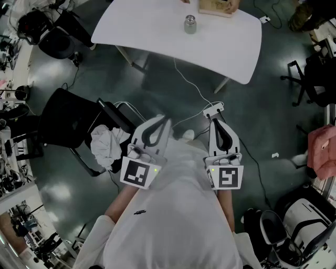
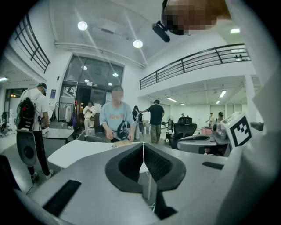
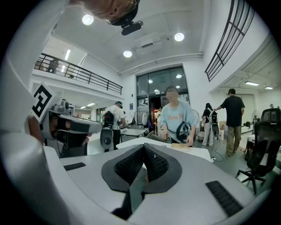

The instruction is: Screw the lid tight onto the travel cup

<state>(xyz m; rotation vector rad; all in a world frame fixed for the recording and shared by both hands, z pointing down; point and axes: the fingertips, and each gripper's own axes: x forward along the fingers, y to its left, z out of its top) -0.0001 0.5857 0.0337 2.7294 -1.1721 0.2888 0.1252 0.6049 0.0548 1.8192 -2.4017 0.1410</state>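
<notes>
Holding left gripper (image 1: 164, 123) and right gripper (image 1: 215, 122) up against the chest at 6 o'clock of the head view, well apart from the work. Reading both as fully closed with nothing between the pads: ribbed faces pressed flat together in the left gripper view (image 2: 143, 147), same in the right gripper view (image 3: 144, 149).

Spotted the travel cup (image 1: 190, 24) at 12 o'clock, upright on the white table (image 1: 157, 31), near a wooden box (image 1: 212, 7) lying at the cup's 1 o'clock.

Handling, as a guess:
- Looks like bare metal, so expect it to be rigid, not fragile, and light if empty.
- Likely slick on the pads and prone to spin or tip under torque.
- Would clamp the body around mid-height with one gripper, take the lid across its rim with the other, then twist.

Hard to read:
- Cannot tell whether the lid sits on the cup, loose or threaded, or lies elsewhere; too small at this range.
- No clear sight of the cup from either gripper view, only the table edge (image 2: 74, 151) and a person (image 2: 116, 123) standing behind it.
- Box cut off by the top edge of the head view.
</notes>
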